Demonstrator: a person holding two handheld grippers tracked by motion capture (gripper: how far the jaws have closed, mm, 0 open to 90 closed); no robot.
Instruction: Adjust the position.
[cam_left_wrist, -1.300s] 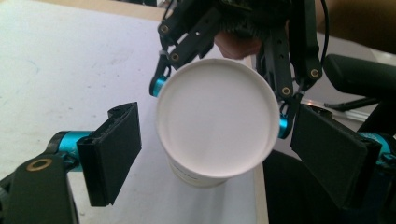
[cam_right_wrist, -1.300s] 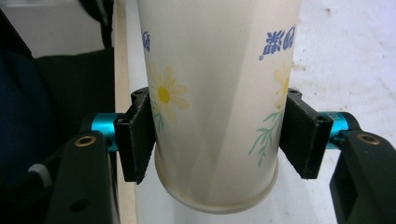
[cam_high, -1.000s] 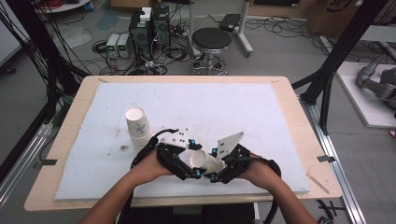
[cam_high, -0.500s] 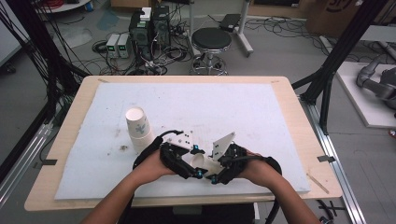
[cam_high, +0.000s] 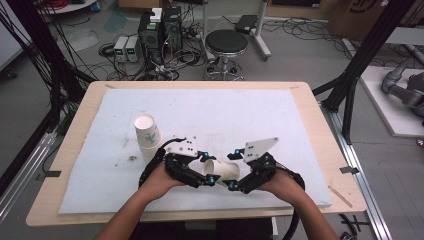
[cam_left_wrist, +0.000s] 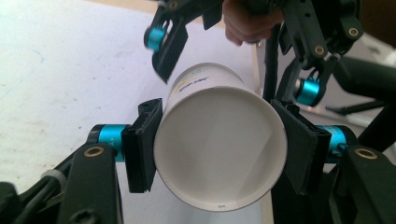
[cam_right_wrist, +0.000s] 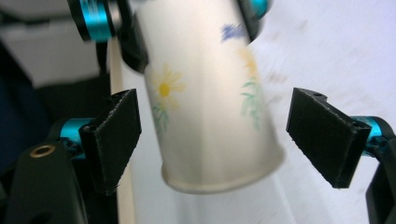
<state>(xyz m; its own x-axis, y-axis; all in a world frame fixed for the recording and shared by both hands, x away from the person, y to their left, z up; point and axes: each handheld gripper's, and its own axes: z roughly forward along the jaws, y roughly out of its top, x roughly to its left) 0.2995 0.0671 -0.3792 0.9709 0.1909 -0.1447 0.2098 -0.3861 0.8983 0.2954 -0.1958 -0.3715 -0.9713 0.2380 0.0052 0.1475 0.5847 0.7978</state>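
Moved: both grippers have drifted a little right since the earlier frames; left jaws have just been closing on the cup, right jaws opening off it.
Table (cam_high: 310, 125): bears a second cup (cam_high: 147, 131), standing left.
Cup (cam_high: 226, 170): lying level between the grippers, near the front edge.
Left gripper (cam_left_wrist: 219, 154): clamped on the cup's rim end.
Right gripper (cam_right_wrist: 212, 140): pads apart, clear of the cup's base.
Hidden: cup's middle, behind jaws; right view blurred.
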